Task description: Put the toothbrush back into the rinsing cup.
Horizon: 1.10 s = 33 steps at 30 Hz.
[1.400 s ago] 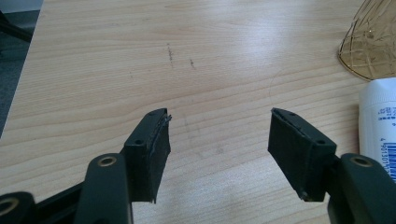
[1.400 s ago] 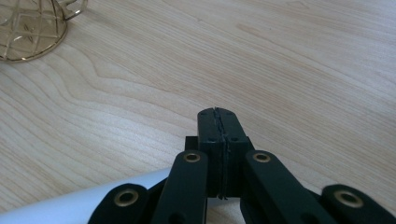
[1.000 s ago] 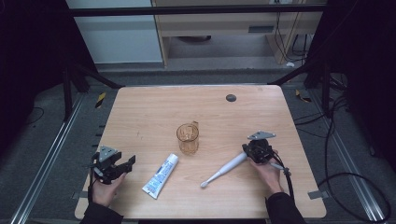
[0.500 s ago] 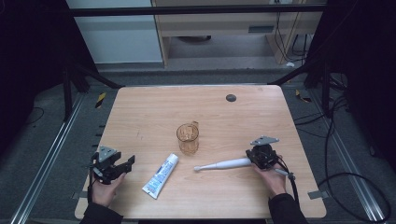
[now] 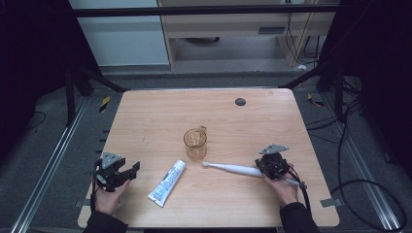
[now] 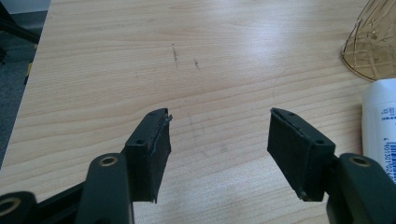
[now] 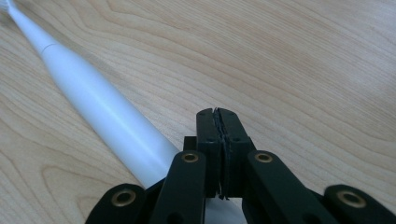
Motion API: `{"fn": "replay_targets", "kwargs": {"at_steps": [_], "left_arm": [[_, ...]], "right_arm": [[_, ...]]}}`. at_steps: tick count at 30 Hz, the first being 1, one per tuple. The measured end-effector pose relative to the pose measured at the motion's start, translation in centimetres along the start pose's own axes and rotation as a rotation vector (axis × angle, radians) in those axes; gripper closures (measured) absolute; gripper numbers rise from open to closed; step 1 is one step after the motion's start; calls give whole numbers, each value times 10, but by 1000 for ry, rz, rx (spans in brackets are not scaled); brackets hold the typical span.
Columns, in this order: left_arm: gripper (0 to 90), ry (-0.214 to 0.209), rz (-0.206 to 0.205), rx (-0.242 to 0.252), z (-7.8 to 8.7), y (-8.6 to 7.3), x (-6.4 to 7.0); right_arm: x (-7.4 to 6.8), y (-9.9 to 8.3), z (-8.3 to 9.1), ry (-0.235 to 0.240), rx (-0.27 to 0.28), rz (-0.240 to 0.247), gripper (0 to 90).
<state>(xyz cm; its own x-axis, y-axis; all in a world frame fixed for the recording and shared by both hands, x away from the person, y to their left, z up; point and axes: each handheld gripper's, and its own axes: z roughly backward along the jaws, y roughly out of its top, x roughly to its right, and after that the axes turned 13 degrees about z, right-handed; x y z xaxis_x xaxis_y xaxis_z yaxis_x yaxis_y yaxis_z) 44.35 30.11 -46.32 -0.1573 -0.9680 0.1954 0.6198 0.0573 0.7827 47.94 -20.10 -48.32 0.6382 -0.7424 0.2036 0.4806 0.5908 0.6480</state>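
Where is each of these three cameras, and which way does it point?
High view: above the person's side, looking forward and down on the table; both hands and forearms enter from the bottom.
Left gripper view: rides the left gripper, looking along its spread jaws across the wood to the cup and tube.
Right gripper view: rides the right gripper, jaws together, toothbrush alongside.
Shared: high view also shows cup, tube and toothbrush.
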Motion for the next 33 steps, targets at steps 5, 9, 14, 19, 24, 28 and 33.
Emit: {"fn": "replay_targets", "kwargs": {"at_steps": [5, 9, 14, 19, 24, 28, 33], "left_arm": [[382, 1, 1, 0, 0, 0, 0], [382, 3, 1, 0, 0, 0, -1], [383, 4, 3, 2, 1, 0, -1], [383, 5, 3, 2, 1, 0, -1], [384, 7, 4, 4, 1, 0, -1], [384, 8, 3, 3, 1, 0, -1], [384, 9, 4, 4, 1, 0, -1]], "right_arm": [[-1, -1, 1, 5, -4, 1, 885], [-3, -1, 1, 12, -8, 1, 885], [-5, -2, 3, 18, -4, 4, 883], [-7, -4, 5, 22, -7, 2, 883], [-9, -8, 11, 26, -8, 0, 883], [-11, -11, 13, 32, -13, -2, 883], [-15, -15, 16, 34, -23, 5, 883]]}}
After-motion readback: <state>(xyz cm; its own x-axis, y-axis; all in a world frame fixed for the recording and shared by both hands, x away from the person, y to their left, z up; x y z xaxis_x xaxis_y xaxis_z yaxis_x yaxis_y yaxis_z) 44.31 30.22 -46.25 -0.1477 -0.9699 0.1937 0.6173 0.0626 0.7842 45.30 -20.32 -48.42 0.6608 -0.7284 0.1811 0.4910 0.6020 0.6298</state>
